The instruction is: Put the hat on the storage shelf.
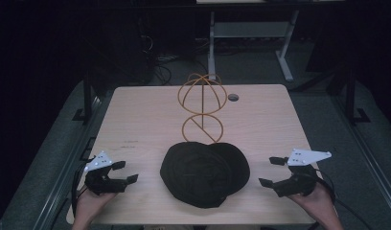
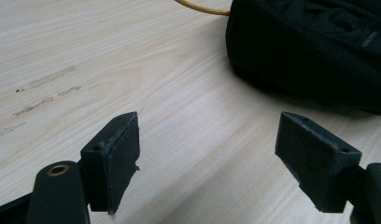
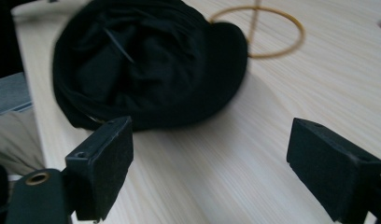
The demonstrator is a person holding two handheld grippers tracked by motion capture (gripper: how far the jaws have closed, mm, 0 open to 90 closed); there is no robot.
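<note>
A black cap [image 1: 204, 172] lies flat on the light wooden table [image 1: 136, 120], near its front edge. Just behind it stands a gold wire stand [image 1: 202, 105], a ring base with a rod and a wire globe on top. My left gripper [image 1: 125, 172] hovers left of the cap, open and empty, jaws pointing right. In the left gripper view the cap [image 2: 314, 46] sits ahead to the right. My right gripper [image 1: 272, 171] is right of the cap, open and empty, jaws pointing left. In the right gripper view the cap [image 3: 146, 65] lies ahead with the stand's ring base [image 3: 258, 32] behind it.
A round cable hole [image 1: 233, 97] sits near the table's back edge. Faint scuff marks [image 2: 44, 88] show on the wood at the left. Dark floor, cables and a white desk frame [image 1: 251, 33] lie beyond the table.
</note>
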